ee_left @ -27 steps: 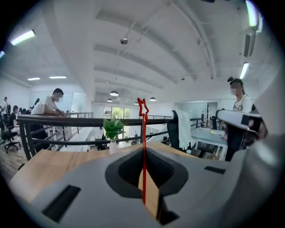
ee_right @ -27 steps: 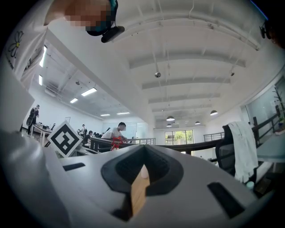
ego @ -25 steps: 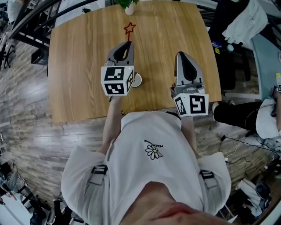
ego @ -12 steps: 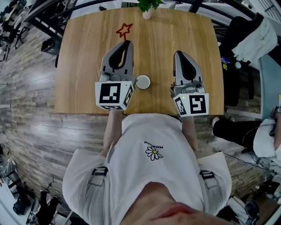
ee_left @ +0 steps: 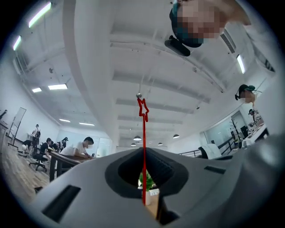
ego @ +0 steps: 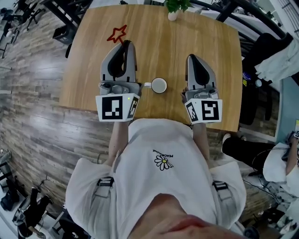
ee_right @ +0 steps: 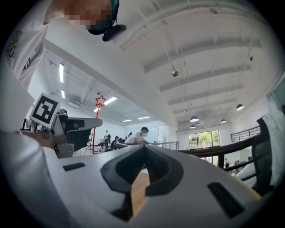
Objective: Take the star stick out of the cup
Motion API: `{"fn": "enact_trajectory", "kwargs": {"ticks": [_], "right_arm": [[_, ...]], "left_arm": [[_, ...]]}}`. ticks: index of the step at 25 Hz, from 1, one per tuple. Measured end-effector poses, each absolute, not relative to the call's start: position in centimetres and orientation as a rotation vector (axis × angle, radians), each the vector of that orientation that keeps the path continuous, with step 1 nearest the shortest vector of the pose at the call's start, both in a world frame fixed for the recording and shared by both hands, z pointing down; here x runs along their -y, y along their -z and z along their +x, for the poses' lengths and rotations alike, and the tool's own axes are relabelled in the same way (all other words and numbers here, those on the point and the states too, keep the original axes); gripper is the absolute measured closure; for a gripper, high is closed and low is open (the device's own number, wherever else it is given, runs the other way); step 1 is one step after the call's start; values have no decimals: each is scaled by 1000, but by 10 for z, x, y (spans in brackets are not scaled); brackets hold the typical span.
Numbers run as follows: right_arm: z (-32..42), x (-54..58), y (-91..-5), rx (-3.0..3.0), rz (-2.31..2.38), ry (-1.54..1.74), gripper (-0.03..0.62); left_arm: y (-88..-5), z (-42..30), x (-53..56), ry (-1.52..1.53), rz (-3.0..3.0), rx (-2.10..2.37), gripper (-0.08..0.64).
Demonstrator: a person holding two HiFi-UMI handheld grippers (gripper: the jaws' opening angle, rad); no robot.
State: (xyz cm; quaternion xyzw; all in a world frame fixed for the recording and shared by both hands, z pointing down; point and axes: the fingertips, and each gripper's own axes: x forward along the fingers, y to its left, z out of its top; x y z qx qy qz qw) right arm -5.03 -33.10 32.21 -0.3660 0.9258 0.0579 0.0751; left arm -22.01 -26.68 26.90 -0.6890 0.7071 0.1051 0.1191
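A thin red stick topped with a red outline star [ego: 117, 34] juts forward from my left gripper [ego: 123, 43], which is shut on its lower end. In the left gripper view the star [ee_left: 142, 108] stands high against the ceiling, with the stick running down between the closed jaws [ee_left: 143, 150]. The white cup [ego: 159, 85] stands empty on the wooden table [ego: 84, 70] between the two grippers, touching neither. My right gripper [ego: 195, 58] hovers to the cup's right, jaws together with nothing in them [ee_right: 144, 147]. It sees the star [ee_right: 100, 100] at its left.
A small potted plant [ego: 174, 11] stands at the table's far edge. Chairs and dark furniture [ego: 261, 56] crowd the right side, and a wood-plank floor lies to the left. A seated person [ego: 280, 163] is at the lower right.
The left gripper has lifted and tilted up with the star stick, drawing away from the cup. The cup, half hidden by it before, now shows fully. The right gripper barely shifted.
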Motion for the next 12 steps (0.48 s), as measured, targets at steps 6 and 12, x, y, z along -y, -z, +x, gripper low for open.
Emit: {"fn": "enact_trajectory", "kwargs": {"ticks": [6, 12], "right_arm": [[-59, 330, -322, -2798, -1099, -202, 584], [-59, 328, -321, -2800, -1113, -214, 584]], "left_arm": [[-265, -230, 259, -327, -1986, -2085, 532], [-262, -229, 258, -335, -1989, -2071, 532]]}}
